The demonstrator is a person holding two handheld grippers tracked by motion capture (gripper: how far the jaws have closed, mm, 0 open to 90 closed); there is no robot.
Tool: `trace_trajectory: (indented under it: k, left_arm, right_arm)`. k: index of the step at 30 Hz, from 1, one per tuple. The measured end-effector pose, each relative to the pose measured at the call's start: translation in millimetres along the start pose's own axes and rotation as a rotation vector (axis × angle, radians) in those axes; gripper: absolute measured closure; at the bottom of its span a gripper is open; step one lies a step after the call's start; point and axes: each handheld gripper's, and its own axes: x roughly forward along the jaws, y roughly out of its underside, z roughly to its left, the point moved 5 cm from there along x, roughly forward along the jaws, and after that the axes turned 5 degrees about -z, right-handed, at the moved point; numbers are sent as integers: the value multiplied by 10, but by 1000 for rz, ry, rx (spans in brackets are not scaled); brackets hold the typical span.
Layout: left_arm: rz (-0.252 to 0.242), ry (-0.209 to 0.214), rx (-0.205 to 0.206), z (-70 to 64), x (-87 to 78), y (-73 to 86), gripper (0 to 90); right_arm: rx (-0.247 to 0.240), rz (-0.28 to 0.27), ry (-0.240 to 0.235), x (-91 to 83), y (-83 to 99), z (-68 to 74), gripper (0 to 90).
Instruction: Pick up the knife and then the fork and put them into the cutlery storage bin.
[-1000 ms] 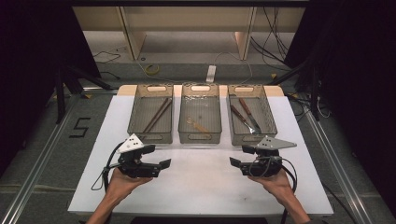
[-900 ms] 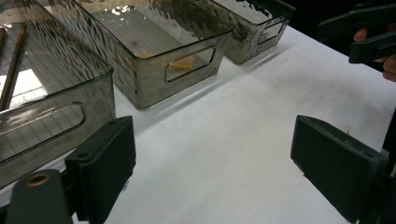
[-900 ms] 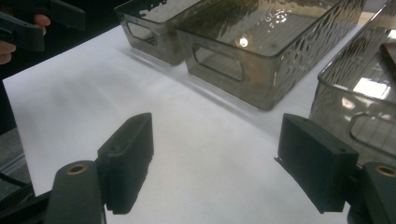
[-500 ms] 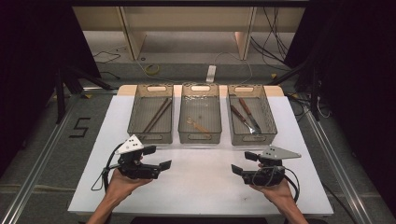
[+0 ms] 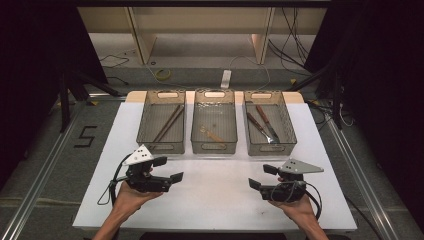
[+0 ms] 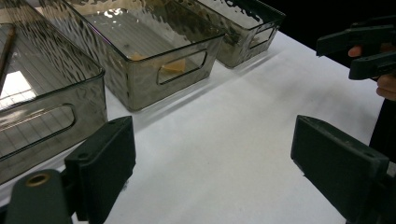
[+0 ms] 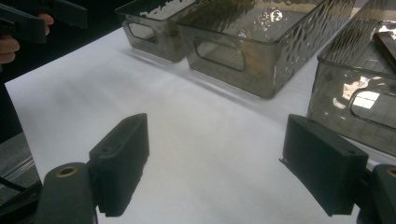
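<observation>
On white table [image 5: 215,200]: three smoked bins [image 5: 214,128]; left claw [image 5: 168,169], right claw [image 5: 262,176] both released, empty.

Smoky grey rippled bins [image 5: 215,145] stand on a white table [image 5: 220,200], black fingers [image 6: 100,168] near.

- A lab set up for recording.
- White table [image 5: 215,200] framed by metal rails [image 5: 35,190].
- Black curtains [image 5: 380,75] on both sides.
- Loose cables [image 5: 295,30] on the floor.
- A taped number [image 5: 86,136] beside the table.

White table [image 5: 215,200]: three smoky bins [image 5: 214,127] abreast.
</observation>
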Motion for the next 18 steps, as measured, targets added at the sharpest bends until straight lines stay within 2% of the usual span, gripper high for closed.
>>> trace_trajectory:
  k: [18]
  left_arm:
    - [3,4,0,-7,3,-3,133]
  right_arm:
    - [-5,-8,3,-10,-12,-3,232]
